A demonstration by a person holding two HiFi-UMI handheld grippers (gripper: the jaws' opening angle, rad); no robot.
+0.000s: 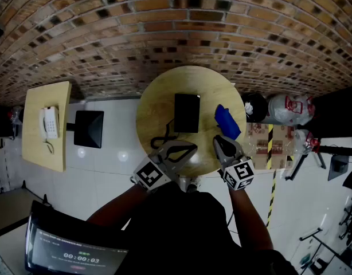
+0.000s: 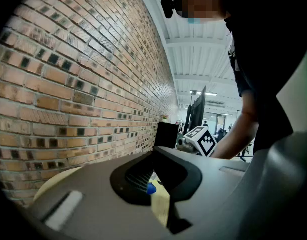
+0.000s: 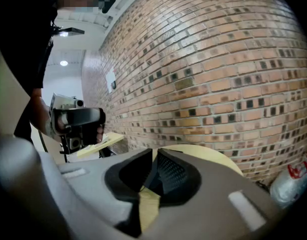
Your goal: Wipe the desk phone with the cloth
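Cloth of crumpled blue fabric lies on the round wooden surface just right of the flat black desk phone, handy for our right claw. That claw and our left claw hover at the near edge, pressed together and empty, seemingly poised to start.
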